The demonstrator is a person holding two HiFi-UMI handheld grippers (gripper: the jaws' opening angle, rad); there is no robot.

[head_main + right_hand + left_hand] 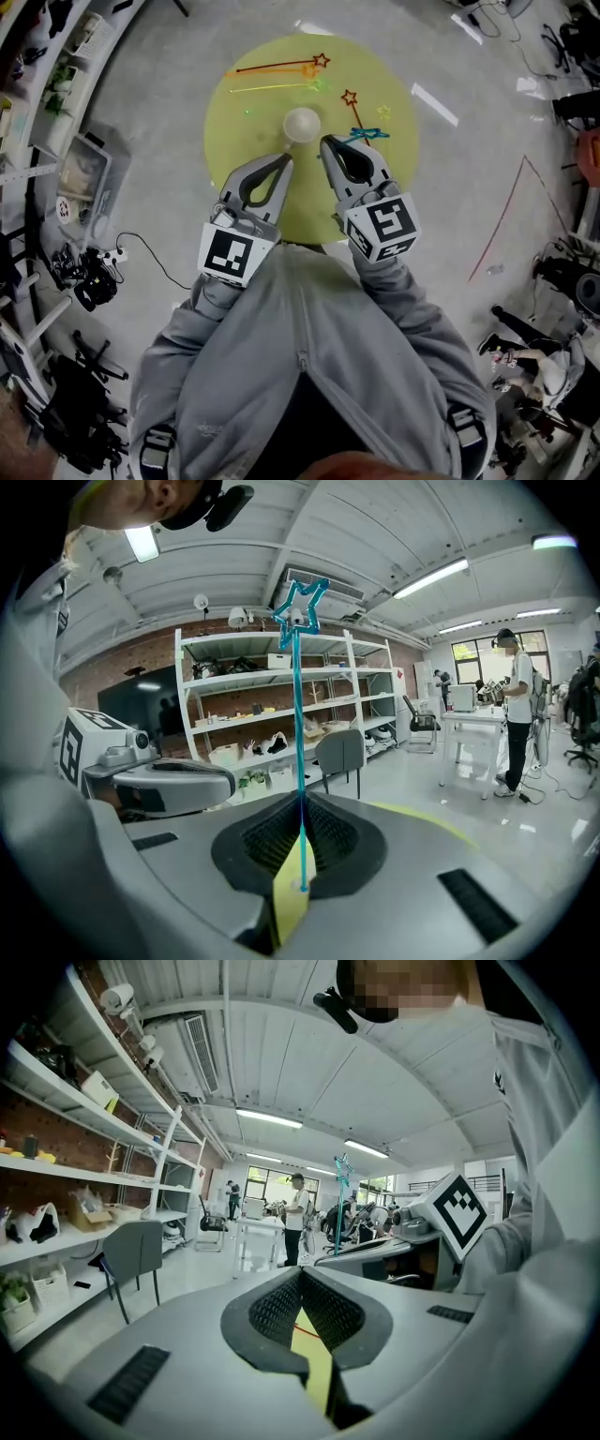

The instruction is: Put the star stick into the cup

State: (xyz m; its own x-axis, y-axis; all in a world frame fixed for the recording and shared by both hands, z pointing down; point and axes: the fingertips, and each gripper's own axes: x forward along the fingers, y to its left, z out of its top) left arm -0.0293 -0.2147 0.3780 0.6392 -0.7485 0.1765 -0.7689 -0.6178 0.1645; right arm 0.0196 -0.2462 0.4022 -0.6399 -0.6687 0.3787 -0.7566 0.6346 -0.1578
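Note:
A white cup (302, 124) stands near the middle of the round yellow table (234, 122). My right gripper (327, 142) is just right of the cup, shut on a blue star stick (366, 135). In the right gripper view the blue star stick (299, 714) rises upright from the closed jaws (302, 801), with its star on top. My left gripper (284, 160) hovers below and left of the cup, shut on nothing. In the left gripper view its jaws (302, 1275) are closed, and the blue star stick (343, 1174) shows beyond them.
Several other star sticks lie on the table: an orange one (281, 67), a yellow-green one (277, 87), a red one (352, 101) and a small green star (383, 112). Shelves, a chair (341, 754) and people stand around the room. Cables and gear (89, 277) lie on the floor.

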